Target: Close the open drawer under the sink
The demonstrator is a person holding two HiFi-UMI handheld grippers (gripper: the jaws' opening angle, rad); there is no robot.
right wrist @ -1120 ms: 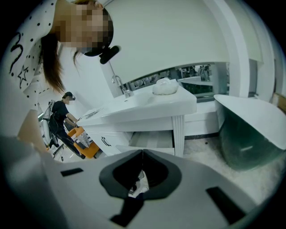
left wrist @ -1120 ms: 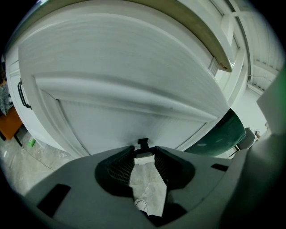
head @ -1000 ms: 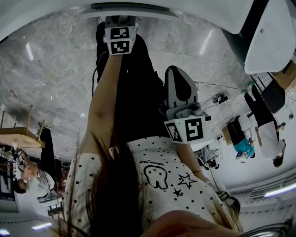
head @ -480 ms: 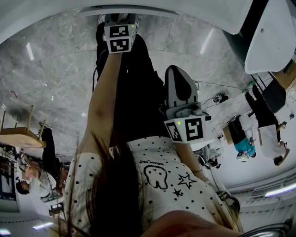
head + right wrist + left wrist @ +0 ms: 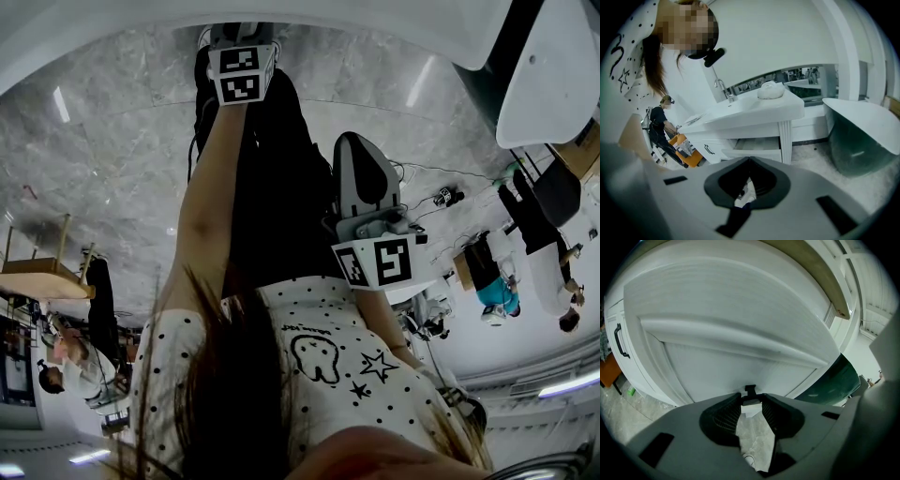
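In the left gripper view the white drawer front [image 5: 731, 333] fills the picture, very close ahead. My left gripper [image 5: 751, 401] sits right at its lower edge, its jaws a narrow gap apart with nothing held; grey floor shows between them. The head view shows that left gripper [image 5: 240, 37] at the end of an outstretched arm, up at the white edge. From the right gripper view I see the vanity with the open drawer [image 5: 757, 144] under its sink counter [image 5: 754, 110]. My right gripper [image 5: 749, 160] is shut and empty, held back near the person's body [image 5: 356, 150].
A cabinet door with a black handle [image 5: 618, 341] stands left of the drawer. A dark green bathtub [image 5: 836, 380] lies at the right [image 5: 862, 136]. A faucet [image 5: 723, 89] and a white bundle [image 5: 771, 90] are on the counter. Other people stand about [image 5: 525, 253].
My left gripper has moved slightly further up toward the white edge in the head view. The right gripper has stayed put. People in the background have shifted.
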